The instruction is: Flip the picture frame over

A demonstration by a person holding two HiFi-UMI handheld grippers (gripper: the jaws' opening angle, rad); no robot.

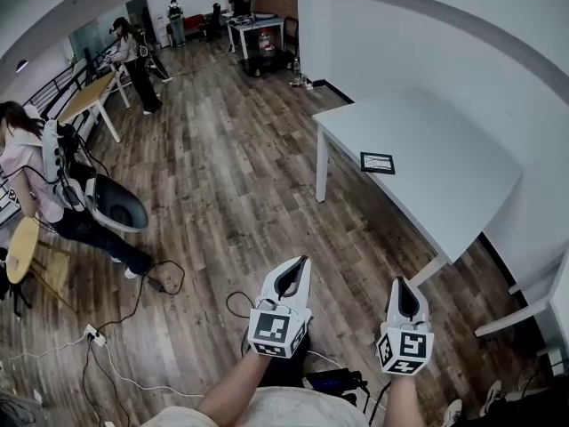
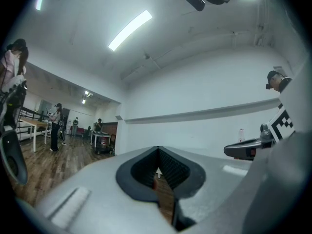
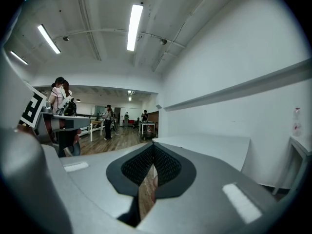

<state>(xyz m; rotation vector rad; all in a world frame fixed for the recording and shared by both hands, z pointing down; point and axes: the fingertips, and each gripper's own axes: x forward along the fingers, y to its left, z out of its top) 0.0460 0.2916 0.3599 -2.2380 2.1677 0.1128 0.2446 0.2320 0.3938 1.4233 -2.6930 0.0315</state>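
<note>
My left tool and right tool level above wood floor, both pinched shut, nothing gripped. Picture frame flat on white desk ahead, well apart from both.

The brown wood-plank floor lies open from the foreground up to the white rectangular table. The table's top is bare on every side of the small black-bordered picture frame, which lies flat close to the long edge facing the floor, so it can be approached from that side. The white wall closes off the table's far side, another white piece of furniture stands near its nearest corner, and thin black cables trail over the floor at lower left beside a standing person.
</note>
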